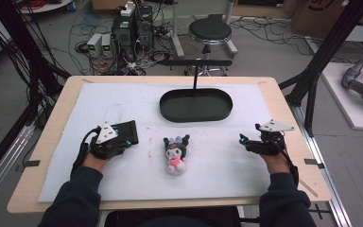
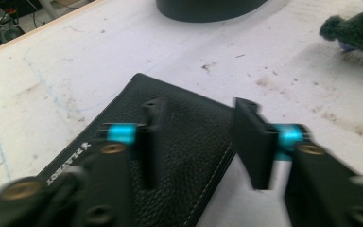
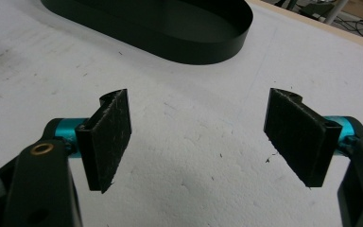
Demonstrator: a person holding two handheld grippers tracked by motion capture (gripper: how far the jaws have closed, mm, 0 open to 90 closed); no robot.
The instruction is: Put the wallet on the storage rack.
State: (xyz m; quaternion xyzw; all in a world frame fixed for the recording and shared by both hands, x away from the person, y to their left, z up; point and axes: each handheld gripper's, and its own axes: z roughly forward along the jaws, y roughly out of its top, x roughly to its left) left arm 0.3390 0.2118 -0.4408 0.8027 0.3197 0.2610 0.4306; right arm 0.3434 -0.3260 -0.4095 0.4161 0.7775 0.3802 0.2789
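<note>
A black leather wallet (image 1: 125,127) lies flat on the white mat at the left. My left gripper (image 1: 130,139) hovers right over it, open. In the left gripper view the wallet (image 2: 189,142) runs under the left gripper (image 2: 201,142), one jaw above the leather and the other just past its right edge. A small plush toy (image 1: 176,153) with a black hood and pink front lies at mid-table; its dark ear (image 2: 359,28) shows in the left gripper view. My right gripper (image 1: 242,140) rests at the right, open wide, over bare mat (image 3: 198,137).
A black oval tray (image 1: 196,116) sits empty at the back centre, also seen as the tray (image 3: 208,47) ahead of the right jaws. The white mat (image 1: 123,99) covers a wooden table. Beyond the table are a stool (image 1: 210,32) and cables.
</note>
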